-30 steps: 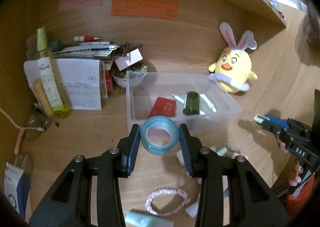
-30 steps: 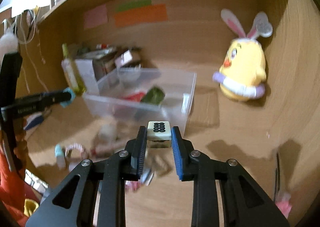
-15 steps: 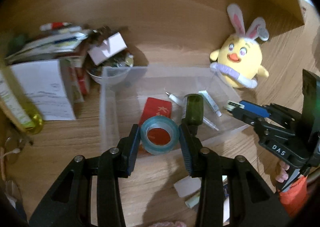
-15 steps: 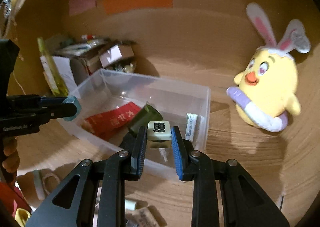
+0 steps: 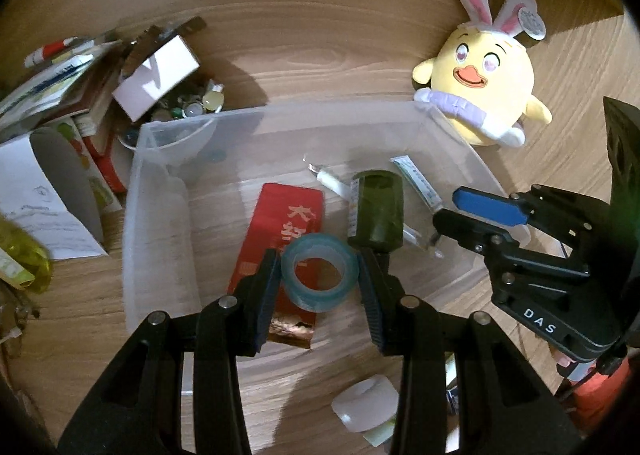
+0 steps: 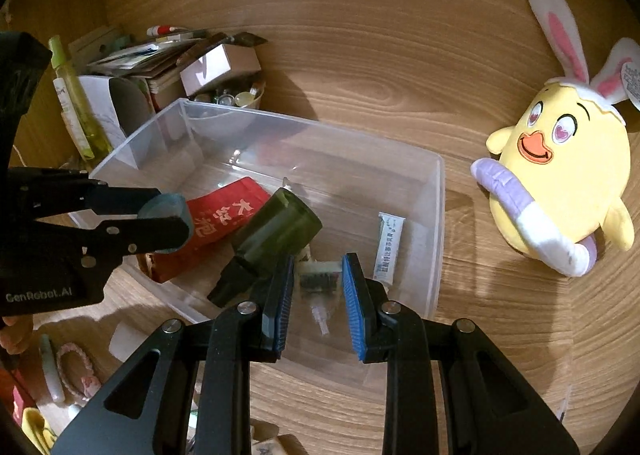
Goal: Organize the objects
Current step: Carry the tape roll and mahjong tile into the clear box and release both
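My left gripper [image 5: 319,277] is shut on a blue tape roll [image 5: 319,277] and holds it over the clear plastic bin [image 5: 160,191], above a red packet [image 5: 284,231]. My right gripper [image 6: 318,279] hangs over the bin's near right part [image 6: 436,215]. Its jaws stand apart, and the mahjong tile [image 6: 320,275] is blurred between them, dropping free. In the bin lie a dark green bottle [image 6: 276,231], a white tube [image 6: 388,243] and a pen [image 5: 332,181]. The left gripper also shows in the right wrist view [image 6: 164,223].
A yellow plush chick [image 6: 560,183] sits right of the bin. Behind left are a bowl of small items [image 5: 188,111], boxes and papers [image 5: 60,191] and a yellow-green bottle [image 6: 76,107]. A white roll [image 5: 366,403] and a pink bracelet [image 6: 76,371] lie in front.
Both grippers moved forward and down over the bin. The right gripper's jaws have parted and let go of the tile. The left still holds the tape roll.
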Tool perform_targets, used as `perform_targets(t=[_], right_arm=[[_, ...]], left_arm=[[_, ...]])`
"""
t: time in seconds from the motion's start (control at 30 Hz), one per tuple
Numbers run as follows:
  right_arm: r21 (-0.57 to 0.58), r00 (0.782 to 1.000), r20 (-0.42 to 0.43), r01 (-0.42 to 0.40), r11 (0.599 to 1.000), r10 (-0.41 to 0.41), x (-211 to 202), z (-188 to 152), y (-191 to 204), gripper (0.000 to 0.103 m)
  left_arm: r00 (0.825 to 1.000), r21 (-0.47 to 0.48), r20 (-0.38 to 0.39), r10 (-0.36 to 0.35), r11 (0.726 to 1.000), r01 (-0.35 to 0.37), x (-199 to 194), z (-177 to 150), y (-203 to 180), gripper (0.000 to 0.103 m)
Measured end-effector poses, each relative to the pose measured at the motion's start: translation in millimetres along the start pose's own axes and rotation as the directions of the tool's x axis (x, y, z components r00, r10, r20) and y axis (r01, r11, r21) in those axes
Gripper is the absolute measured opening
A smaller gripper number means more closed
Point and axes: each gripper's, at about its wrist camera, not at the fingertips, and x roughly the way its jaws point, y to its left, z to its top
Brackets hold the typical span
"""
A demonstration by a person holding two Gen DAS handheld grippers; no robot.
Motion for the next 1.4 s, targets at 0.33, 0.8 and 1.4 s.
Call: perform_targets(t=[0.33,0.8,1.4], right_arm=[[0.008,0.998,0.066,-0.011,1.0,0.01,-31,-3,1,0.037],[0.005,0.984,0.175,0.011,1.0,-0.011,-103,-49,-2,0.064],[0.054,1.0,0.027,0.003,0.999,-0.004,-73,-123,-3,0.064]], left_arm=[[0.997,0.007,0.072,0.03,0.999,-0.031,-33,-9,2,0.074],[0.976,-0.015,0.171,0.137,0.991,-0.137,-119,-95,20,0.1],[0.994,-0.071,0.031,0.103,0.992,-0.101,-106,-207,19,0.1]])
